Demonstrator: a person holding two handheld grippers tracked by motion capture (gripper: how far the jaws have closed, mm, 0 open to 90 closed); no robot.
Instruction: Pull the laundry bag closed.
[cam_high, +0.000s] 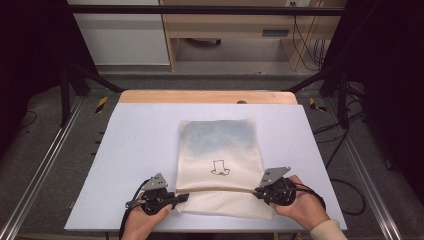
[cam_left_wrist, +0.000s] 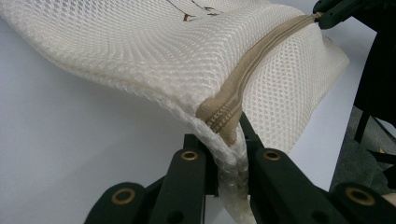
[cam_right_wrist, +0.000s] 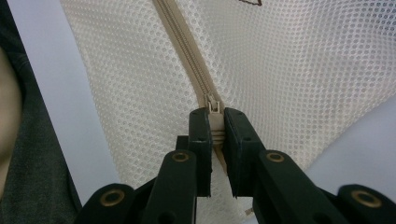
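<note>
**Two grippers pinching one zipper bag**

You are holding a cream mesh bag (cam_high: 220, 160) that is lying on the white table (cam_high: 135, 150), near your side of it. The high view is showing the whole bag, with a little drawing (cam_high: 219, 168) on its front and something grey-blue inside the far half. It is also showing your left gripper (cam_high: 176, 198) at the bag's left edge and your right gripper (cam_high: 257, 192) at its right edge, with the tan zipper (cam_high: 220, 190) running between them.

The gripper views are showing the small things up close. In the left gripper view, your left gripper (cam_left_wrist: 227, 154) is squeezing tight on the bag's corner (cam_left_wrist: 229, 140), right where the zipper (cam_left_wrist: 247, 79) ends (the mesh is bunching up between the jaws). That corner is being lifted a bit off the table (cam_left_wrist: 70, 149). Far away at the top of this view, the other gripper (cam_left_wrist: 327, 16) is sitting at the zipper's other end.

In the right gripper view, your right gripper (cam_right_wrist: 216, 135) is clamping on the zipper pull (cam_right_wrist: 214, 103). The zipper teeth (cam_right_wrist: 187, 56) beyond the pull are looking closed.
</note>
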